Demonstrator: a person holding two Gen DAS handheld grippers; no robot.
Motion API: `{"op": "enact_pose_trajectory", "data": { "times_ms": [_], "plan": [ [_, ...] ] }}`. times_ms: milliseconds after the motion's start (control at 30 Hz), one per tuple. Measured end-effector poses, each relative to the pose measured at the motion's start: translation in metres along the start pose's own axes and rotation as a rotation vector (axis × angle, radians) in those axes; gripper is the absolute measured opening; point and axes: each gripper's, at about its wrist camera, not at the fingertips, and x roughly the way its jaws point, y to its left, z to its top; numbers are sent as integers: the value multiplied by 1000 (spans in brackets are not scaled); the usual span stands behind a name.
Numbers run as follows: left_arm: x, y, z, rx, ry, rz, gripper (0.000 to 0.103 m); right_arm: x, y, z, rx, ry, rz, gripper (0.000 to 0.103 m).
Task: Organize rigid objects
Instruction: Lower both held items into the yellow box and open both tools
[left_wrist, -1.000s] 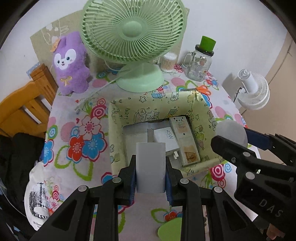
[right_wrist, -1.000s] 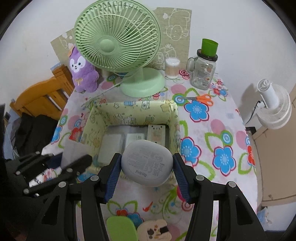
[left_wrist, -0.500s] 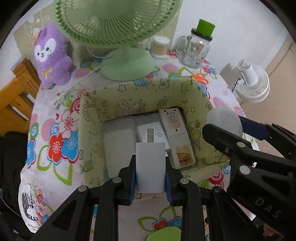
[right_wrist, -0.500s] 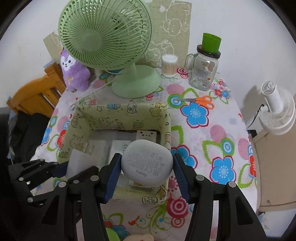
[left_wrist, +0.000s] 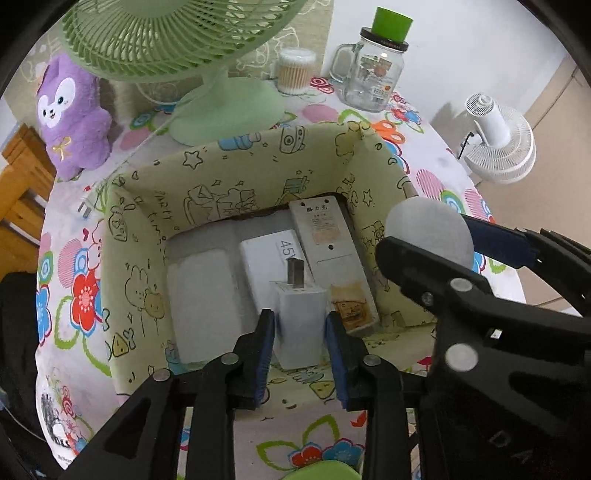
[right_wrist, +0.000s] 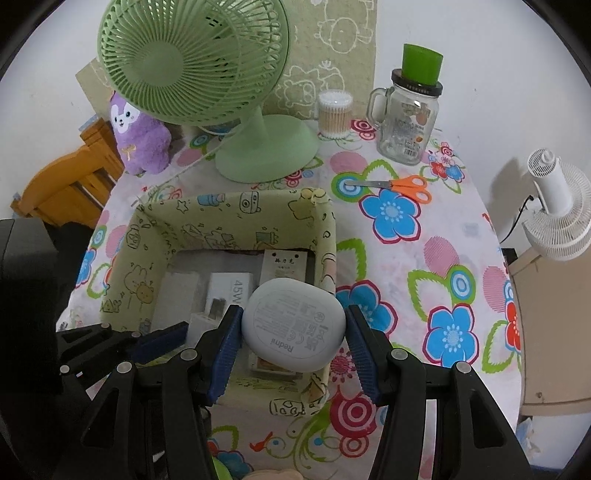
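Observation:
A yellow-green fabric box (left_wrist: 236, 177) stands on the flowered tablecloth. It holds a white flat block (left_wrist: 201, 295), a white "45W" charger (left_wrist: 266, 258) and a long white device (left_wrist: 325, 236). My left gripper (left_wrist: 300, 316) hangs over the box's near side and its jaws are opening. A white plug adapter (left_wrist: 300, 343) stands upright between the pads, prongs up, with slim gaps on both sides. My right gripper (right_wrist: 293, 311) is shut on a grey oval earbud case (right_wrist: 293, 325) above the box's right near corner (right_wrist: 314, 391). The case (left_wrist: 428, 229) also shows in the left wrist view.
Behind the box stand a green desk fan (right_wrist: 192, 59), a purple plush (right_wrist: 140, 140), a cotton swab tub (right_wrist: 334, 114) and a glass jar with a green lid (right_wrist: 410, 118). Orange scissors (right_wrist: 402, 184) lie at the right. A white fan (right_wrist: 557, 218) and a wooden chair (right_wrist: 62, 184) flank the table.
Both grippers have come down and forward over the box. The left jaws, shut on the white adapter before, have parted, and the adapter now sits lower inside the box.

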Motion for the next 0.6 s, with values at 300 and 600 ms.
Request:
{"op": "enact_pose_trajectory", "data": {
  "times_ms": [300,600],
  "plan": [
    [-9,9,0,-30,-15,6,71,0,2,1,0,2,8,59],
    [-25,24,0,-47,-61,85,89,2,20,7,-25,-5,39,59]
  ]
}}
